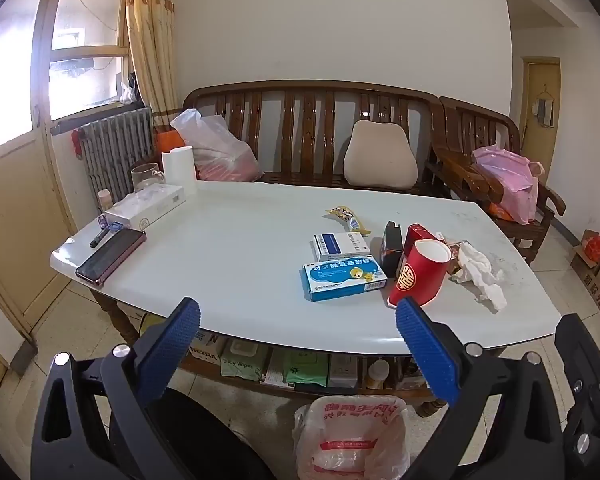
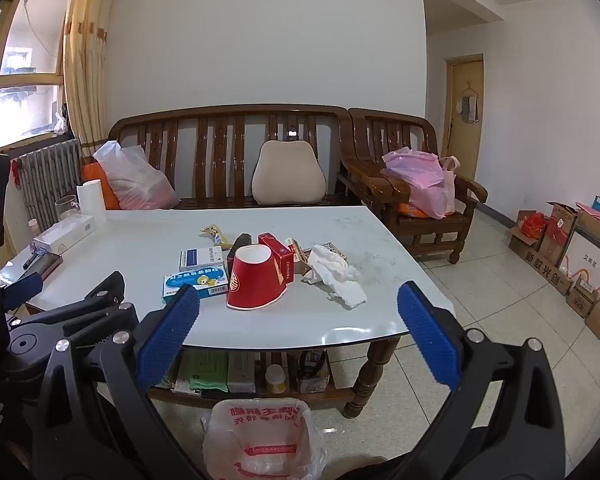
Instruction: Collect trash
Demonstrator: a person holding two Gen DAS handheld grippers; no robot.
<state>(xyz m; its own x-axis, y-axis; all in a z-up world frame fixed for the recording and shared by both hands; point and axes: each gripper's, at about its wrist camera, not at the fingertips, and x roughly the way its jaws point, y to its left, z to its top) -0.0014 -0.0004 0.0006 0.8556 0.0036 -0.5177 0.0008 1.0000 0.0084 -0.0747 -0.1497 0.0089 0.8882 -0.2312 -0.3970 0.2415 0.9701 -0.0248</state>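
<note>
A red paper cup (image 1: 420, 274) (image 2: 256, 278) lies on its side on the white table (image 1: 236, 264) (image 2: 148, 248). A crumpled white tissue (image 1: 482, 274) (image 2: 336, 278) lies right of it. A blue medicine box (image 1: 342, 278) (image 2: 196, 282), a white box (image 1: 340, 245) (image 2: 201, 258), a red box (image 2: 278, 256), a dark box (image 1: 392, 246) and a yellow wrapper (image 1: 346, 216) (image 2: 214, 234) lie around the cup. A bin lined with a plastic bag (image 1: 352, 440) (image 2: 264, 440) stands on the floor in front. My left gripper (image 1: 298, 322) and right gripper (image 2: 298, 312) are open and empty, held before the table's near edge.
A phone (image 1: 110, 256), a pen, a white carton (image 1: 146, 208), a glass and a paper roll (image 1: 180, 170) sit at the table's left end. A wooden bench (image 1: 308, 132) with bags and a cushion stands behind. A shelf under the table holds packs. Cardboard boxes (image 2: 560, 256) line the right wall.
</note>
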